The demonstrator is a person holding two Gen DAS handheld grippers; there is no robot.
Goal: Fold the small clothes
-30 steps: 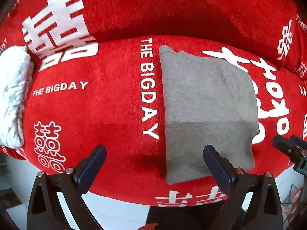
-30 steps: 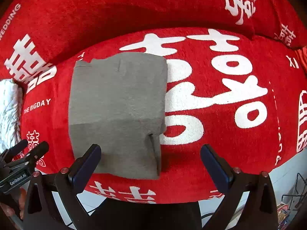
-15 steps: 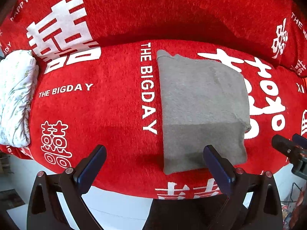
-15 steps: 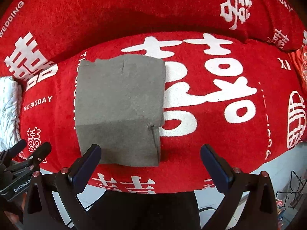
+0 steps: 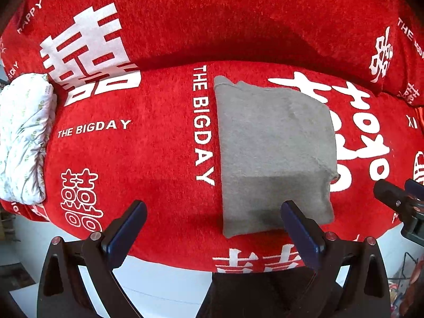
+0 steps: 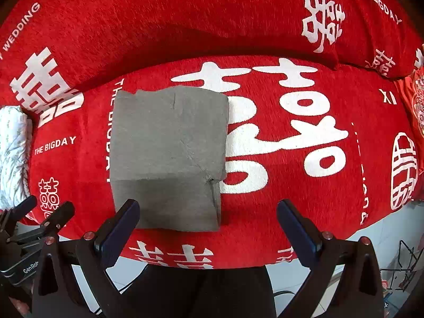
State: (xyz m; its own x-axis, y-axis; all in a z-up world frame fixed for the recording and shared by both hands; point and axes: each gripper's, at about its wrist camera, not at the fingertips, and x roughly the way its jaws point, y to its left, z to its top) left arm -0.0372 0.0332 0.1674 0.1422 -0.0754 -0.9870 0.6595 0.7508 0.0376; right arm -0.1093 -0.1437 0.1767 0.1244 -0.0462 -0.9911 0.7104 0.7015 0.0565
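Both my grippers, left gripper (image 5: 212, 228) and right gripper (image 6: 209, 225), hang with jaws spread, holding nothing. I see the folded grey cloth (image 6: 169, 159) lying flat on the red blanket (image 6: 291, 206), its near edge at the seat's front; bare red lies either side.

grey garment (image 5: 273, 148), red white-lettered cover (image 5: 159, 145)

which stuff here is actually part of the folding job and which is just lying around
Part of the job:
- grey folded garment, lying flat on the seat
- left gripper, open, holding nothing
- right gripper, open, holding nothing

Just lying about:
- red sofa cover with white lettering, only the surface underneath
- white patterned bundle at the seat's left end
- orange patterned cloth at the far right edge
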